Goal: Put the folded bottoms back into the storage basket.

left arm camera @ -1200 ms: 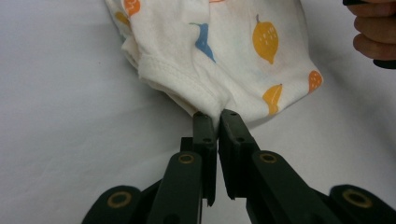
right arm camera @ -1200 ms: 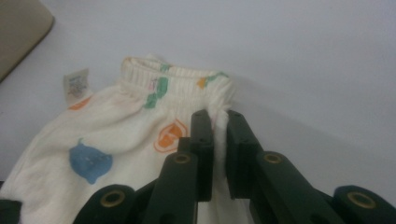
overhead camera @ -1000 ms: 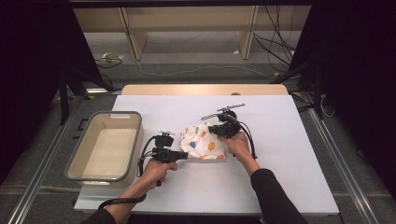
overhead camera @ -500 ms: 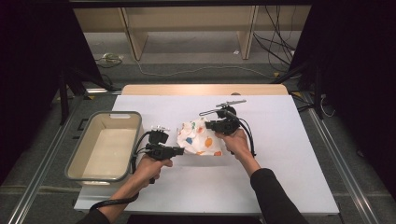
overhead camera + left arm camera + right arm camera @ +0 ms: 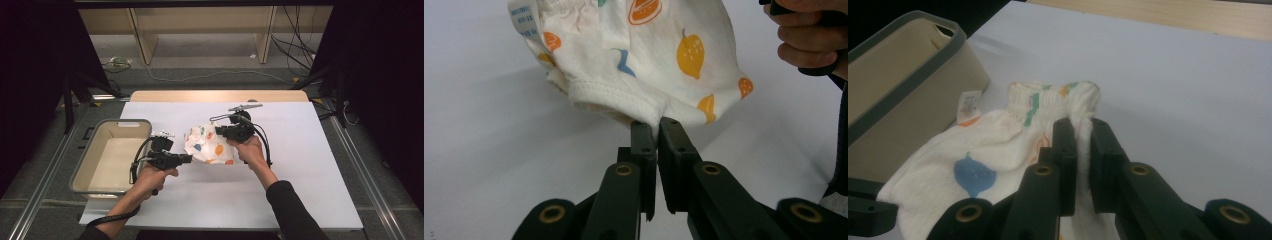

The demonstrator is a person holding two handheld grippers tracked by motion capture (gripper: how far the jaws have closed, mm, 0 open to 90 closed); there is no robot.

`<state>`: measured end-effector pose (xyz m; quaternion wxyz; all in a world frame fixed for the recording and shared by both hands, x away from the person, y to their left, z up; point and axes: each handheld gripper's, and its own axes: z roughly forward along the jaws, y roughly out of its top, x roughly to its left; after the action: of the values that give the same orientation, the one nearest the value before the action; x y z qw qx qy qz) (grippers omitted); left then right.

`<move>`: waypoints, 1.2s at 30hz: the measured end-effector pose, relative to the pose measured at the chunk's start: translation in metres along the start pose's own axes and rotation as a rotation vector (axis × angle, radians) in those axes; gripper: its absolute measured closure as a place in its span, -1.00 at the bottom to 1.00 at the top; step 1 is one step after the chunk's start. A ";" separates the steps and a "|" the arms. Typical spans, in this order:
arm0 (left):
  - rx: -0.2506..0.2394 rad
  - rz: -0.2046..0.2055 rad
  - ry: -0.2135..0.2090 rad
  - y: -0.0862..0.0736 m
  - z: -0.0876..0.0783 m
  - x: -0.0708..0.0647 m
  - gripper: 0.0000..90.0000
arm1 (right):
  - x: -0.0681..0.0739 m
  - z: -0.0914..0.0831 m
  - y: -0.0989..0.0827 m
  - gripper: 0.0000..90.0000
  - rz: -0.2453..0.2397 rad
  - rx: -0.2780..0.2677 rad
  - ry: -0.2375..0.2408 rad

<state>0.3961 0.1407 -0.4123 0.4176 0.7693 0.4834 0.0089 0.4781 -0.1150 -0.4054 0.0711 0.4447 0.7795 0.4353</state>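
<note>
While two tongs (image 5: pixel 189 158) (image 5: pixel 218 131) each pinch one fruit-print garment (image 5: pixel 207 145), one bin (image 5: pixel 95 175) sits beside, on one table (image 5: pixel 310 165).

The high view looks forward and down from above the person's near side, taking in the whole white counter (image 5: pixel 300 190). The left gripper view sits close behind its jaws, facing right across the counter at the fruit-print cloth (image 5: pixel 649 55). The right gripper view, equally close, faces left toward the same cloth (image 5: pixel 993 145) and the beige bin (image 5: pixel 903 85).
</note>
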 end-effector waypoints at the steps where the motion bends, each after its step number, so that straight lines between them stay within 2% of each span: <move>1: -0.003 -0.001 -0.002 0.000 -0.002 0.000 0.89 | 0.001 -0.001 0.001 0.86 -0.001 -0.003 0.001; 10: -0.017 0.001 -0.023 0.002 -0.014 0.003 0.89 | 0.011 -0.006 0.007 0.86 -0.011 -0.024 0.015; 22: -0.046 0.001 -0.031 0.005 -0.034 0.006 0.89 | 0.023 -0.010 0.017 0.86 -0.005 -0.054 0.033; 36: -0.054 -0.002 -0.025 0.007 -0.049 0.015 0.89 | 0.034 -0.002 0.021 0.86 -0.004 -0.071 0.059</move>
<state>0.3884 0.1816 -0.3819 0.4442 0.7572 0.4787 0.0118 0.4703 -0.0860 -0.3792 0.0646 0.4274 0.7663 0.4753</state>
